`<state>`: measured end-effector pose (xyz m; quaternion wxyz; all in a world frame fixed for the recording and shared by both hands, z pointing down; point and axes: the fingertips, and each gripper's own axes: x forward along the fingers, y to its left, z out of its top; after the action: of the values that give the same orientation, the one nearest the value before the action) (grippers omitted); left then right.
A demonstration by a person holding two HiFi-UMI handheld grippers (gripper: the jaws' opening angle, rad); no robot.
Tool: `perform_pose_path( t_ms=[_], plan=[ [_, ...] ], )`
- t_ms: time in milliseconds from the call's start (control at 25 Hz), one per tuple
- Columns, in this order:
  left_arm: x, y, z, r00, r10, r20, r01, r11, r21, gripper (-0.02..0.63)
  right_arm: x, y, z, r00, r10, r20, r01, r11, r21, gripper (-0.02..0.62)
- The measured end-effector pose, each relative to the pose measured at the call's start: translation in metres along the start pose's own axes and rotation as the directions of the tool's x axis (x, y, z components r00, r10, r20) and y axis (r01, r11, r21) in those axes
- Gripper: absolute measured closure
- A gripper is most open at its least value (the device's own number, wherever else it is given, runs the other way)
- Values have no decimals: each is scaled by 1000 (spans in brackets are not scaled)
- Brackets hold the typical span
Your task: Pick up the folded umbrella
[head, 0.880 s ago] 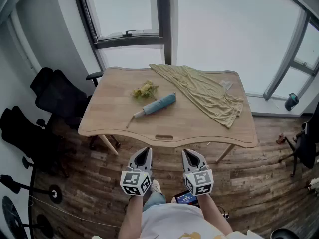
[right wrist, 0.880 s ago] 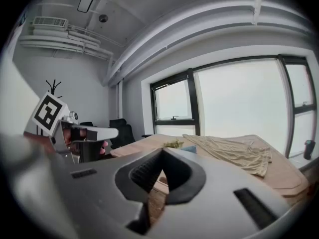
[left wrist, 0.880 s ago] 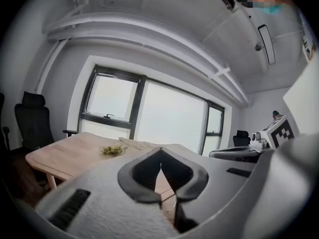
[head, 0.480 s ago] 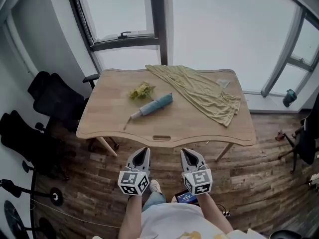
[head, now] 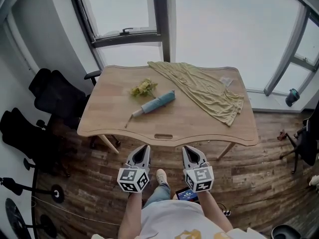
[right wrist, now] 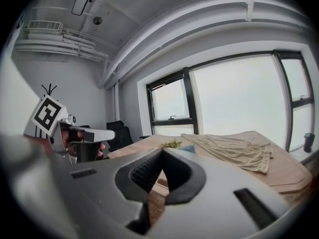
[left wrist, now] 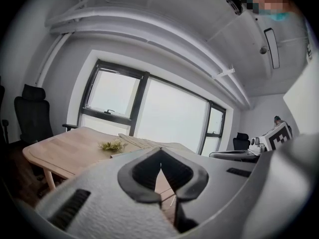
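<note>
A folded light-blue umbrella (head: 156, 103) with a pale handle lies at a slant near the middle of the wooden table (head: 119, 128). My left gripper (head: 142, 149) and right gripper (head: 190, 150) hover side by side in front of the table's near edge, well short of the umbrella. Both are shut with nothing between the jaws. In the left gripper view the jaw tips (left wrist: 160, 150) meet; in the right gripper view the tips (right wrist: 162, 152) meet too, and a bit of the umbrella (right wrist: 188, 148) shows just above them.
A yellow-green cloth (head: 207, 90) is spread over the table's right half. A small bunch of yellowish flowers (head: 143, 88) lies beside the umbrella. Black office chairs (head: 52, 97) stand left of the table. Large windows (head: 224, 29) rise behind it.
The view has shifted slightly; both grippers sit a little lower in the picture, still shut and side by side. The umbrella lies where it was.
</note>
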<state>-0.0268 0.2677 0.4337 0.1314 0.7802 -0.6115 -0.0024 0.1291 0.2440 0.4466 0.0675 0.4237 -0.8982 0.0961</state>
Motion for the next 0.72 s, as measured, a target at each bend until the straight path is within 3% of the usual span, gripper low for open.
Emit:
perform_pose_path(
  t_ms=[280, 720],
  plan=[
    [53, 24, -6, 999, -34, -31, 34, 999, -2, 586, 51, -20, -8, 999, -11, -42, 11, 1000, -4, 584],
    [194, 108, -2, 989, -97, -108, 93, 995, -48, 586, 189, -76, -5, 988, -63, -142, 63, 998, -1, 584]
  ],
)
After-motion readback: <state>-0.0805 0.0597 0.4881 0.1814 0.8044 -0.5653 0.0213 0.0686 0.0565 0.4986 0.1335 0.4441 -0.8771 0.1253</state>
